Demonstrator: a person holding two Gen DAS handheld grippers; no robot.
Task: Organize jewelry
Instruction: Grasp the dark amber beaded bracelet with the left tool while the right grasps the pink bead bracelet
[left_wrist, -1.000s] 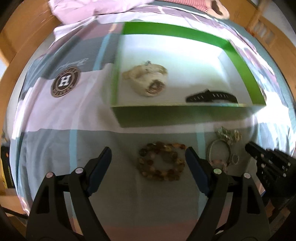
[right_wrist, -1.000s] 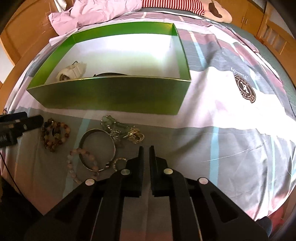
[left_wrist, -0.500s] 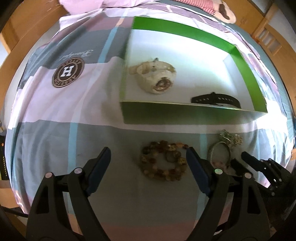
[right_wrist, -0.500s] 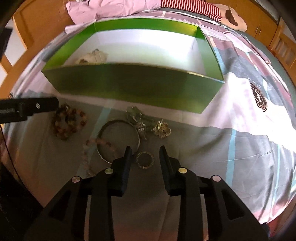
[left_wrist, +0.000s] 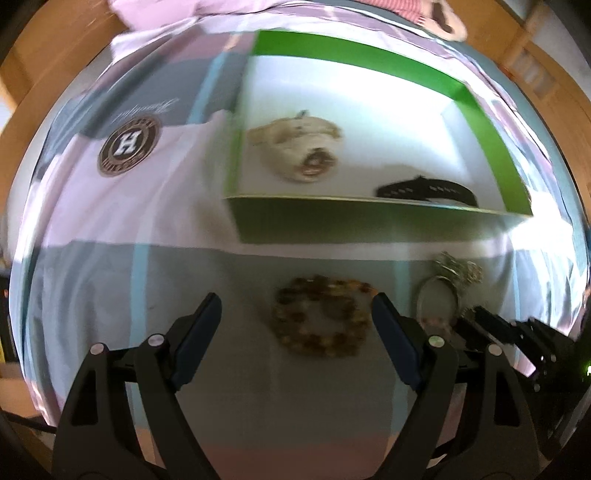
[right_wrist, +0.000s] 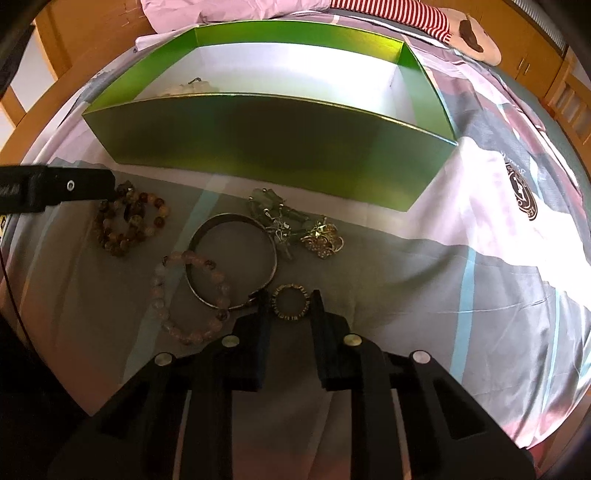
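A: Item one: the right gripper (right_wrist: 288, 308) is pointing steeply down at the bedspread (right_wrist: 424, 280), and its jaws are closing, narrow by now, around a small studded ring (right_wrist: 290, 302). The ring is lying flat between the fingers; whether the pads are pressing on it yet is hard to tell.

B: Item two: the left gripper (left_wrist: 295, 317) is standing wide over a brown beaded bracelet (left_wrist: 321, 317), which is lying on the bed nearer its right finger, apparently untouched. The wide spread is probably suiting the bracelet's breadth.

A: Item three: the loose pieces are lying together just in front of the green box (right_wrist: 266, 147), likely so each one is needing only a short carry. They are a metal bangle (right_wrist: 232, 262), a pink beaded bracelet (right_wrist: 184, 295) overlapping it, and a tangle of pale green and gold pieces (right_wrist: 295, 229).

B: Item four: a cream wristwatch (left_wrist: 299, 151) and a black strap (left_wrist: 424, 192) are already resting inside the box.

A: Item five, hard to make out: the left view is blurring, the box's near wall is hiding most of its floor from the right view, and the tangle is too knotted to count.
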